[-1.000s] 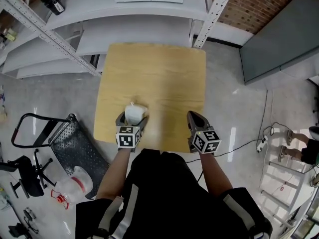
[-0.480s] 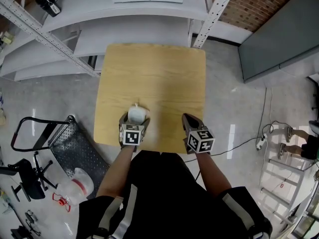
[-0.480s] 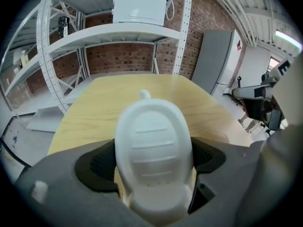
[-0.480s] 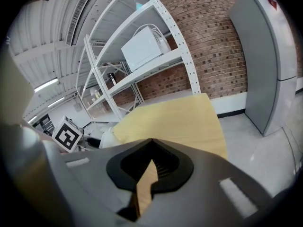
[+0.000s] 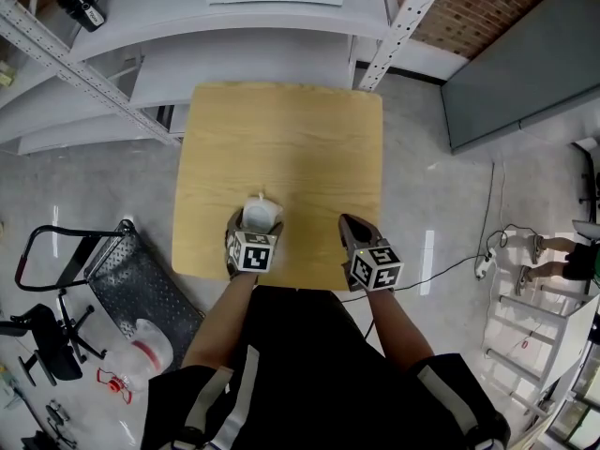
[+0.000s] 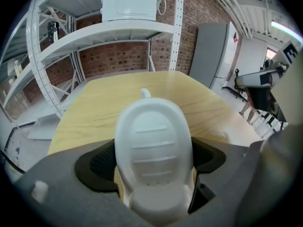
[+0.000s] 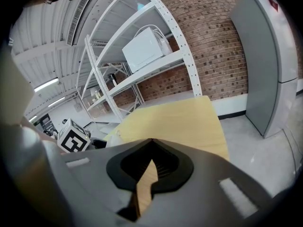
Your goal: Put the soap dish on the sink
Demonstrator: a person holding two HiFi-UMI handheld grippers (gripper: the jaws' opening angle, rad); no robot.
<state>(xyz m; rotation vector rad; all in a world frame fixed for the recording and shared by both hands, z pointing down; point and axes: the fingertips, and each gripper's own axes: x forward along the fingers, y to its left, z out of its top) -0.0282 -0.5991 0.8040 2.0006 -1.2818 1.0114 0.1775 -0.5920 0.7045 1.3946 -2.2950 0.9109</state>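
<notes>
A white oval soap dish [image 5: 259,214] with ribs on its floor is held between the pads of my left gripper [image 5: 255,225], low over the near left part of the wooden table [image 5: 281,129]. In the left gripper view the soap dish [image 6: 154,150] fills the gap between the black pads, and its far end sticks out past the left gripper [image 6: 154,162]. My right gripper [image 5: 348,225] hovers over the table's near right edge, shut and empty. Its tips meet in the right gripper view [image 7: 149,141]. No sink is in view.
A white metal shelving rack [image 5: 234,26] stands behind the table, with a white boxy appliance [image 6: 130,4] on one shelf. A black cart [image 5: 141,270] sits on the floor at the left. A grey cabinet [image 5: 525,54] is at the right, cables [image 5: 487,265] beside it.
My left gripper has sunk a little toward the table with the soap dish and rolled slightly. The right gripper has barely shifted.
</notes>
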